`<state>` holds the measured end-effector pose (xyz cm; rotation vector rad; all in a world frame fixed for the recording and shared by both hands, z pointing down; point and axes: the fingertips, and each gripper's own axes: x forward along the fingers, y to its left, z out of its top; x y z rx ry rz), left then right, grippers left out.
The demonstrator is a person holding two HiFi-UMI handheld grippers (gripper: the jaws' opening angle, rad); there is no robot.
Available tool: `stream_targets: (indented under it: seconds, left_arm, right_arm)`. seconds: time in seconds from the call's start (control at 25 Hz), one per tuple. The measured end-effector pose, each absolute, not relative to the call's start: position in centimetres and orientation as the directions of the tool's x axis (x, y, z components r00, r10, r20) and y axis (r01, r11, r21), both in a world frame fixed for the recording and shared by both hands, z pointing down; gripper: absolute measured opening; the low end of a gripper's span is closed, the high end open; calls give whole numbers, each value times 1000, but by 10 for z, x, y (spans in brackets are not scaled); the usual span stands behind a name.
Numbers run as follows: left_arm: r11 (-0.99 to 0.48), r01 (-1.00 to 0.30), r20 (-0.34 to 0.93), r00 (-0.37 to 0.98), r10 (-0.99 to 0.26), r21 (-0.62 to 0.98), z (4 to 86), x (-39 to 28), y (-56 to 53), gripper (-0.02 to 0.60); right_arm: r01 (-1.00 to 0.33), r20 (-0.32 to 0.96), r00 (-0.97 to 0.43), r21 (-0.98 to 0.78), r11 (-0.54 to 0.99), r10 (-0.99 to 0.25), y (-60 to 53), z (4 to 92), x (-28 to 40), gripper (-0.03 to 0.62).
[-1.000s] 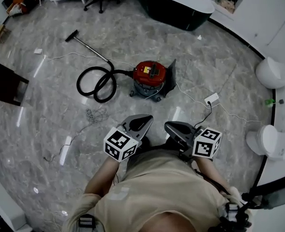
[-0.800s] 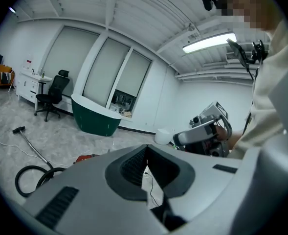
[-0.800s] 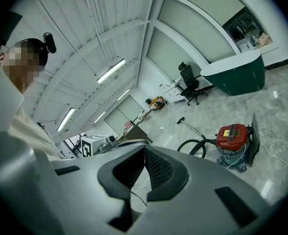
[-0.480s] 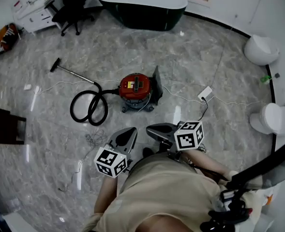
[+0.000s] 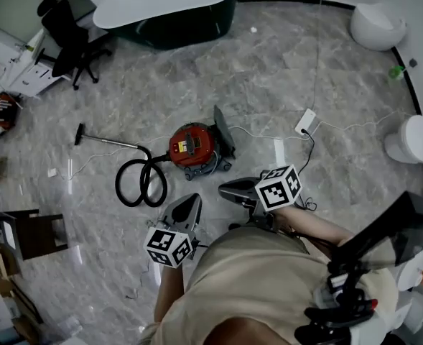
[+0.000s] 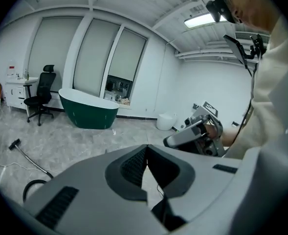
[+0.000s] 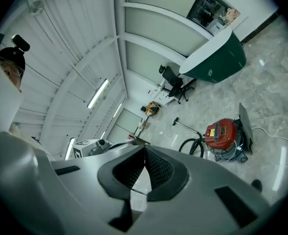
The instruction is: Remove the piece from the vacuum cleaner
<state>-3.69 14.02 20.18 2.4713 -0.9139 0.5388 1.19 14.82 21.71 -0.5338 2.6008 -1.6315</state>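
Head view: the red canister vacuum cleaner point(image 5: 193, 146) sits on the marble floor, well ahead of the left gripper point(image 5: 188, 201) and right gripper point(image 5: 225, 189), both with jaws closed and empty. Its coiled black hose point(image 5: 141, 183) looks floppy and is probably best gripped where it joins the canister.

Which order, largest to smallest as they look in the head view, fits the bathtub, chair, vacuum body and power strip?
1. bathtub
2. chair and vacuum body: they look about alike, so not ranked
3. power strip, clearly smallest
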Motion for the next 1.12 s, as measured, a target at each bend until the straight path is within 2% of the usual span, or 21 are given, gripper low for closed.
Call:
stream_targets:
  seconds: [0.24, 0.52, 1.12]
  left_arm:
    - [-656, -718, 539, 656, -528, 232, 210, -13, 100, 3]
    - [-613, -753, 557, 624, -548, 240, 233, -34, 73, 3]
    - [-715, -629, 522, 738, -427, 304, 265, -116, -38, 3]
  right_arm:
    - [-295, 203, -946, -861, 414, -252, 102, 241, 47, 2]
    - [-351, 284, -935, -823, 446, -212, 67, 264, 35, 2]
    - [-606, 570, -795, -736, 303, -207, -13, 333, -47, 2]
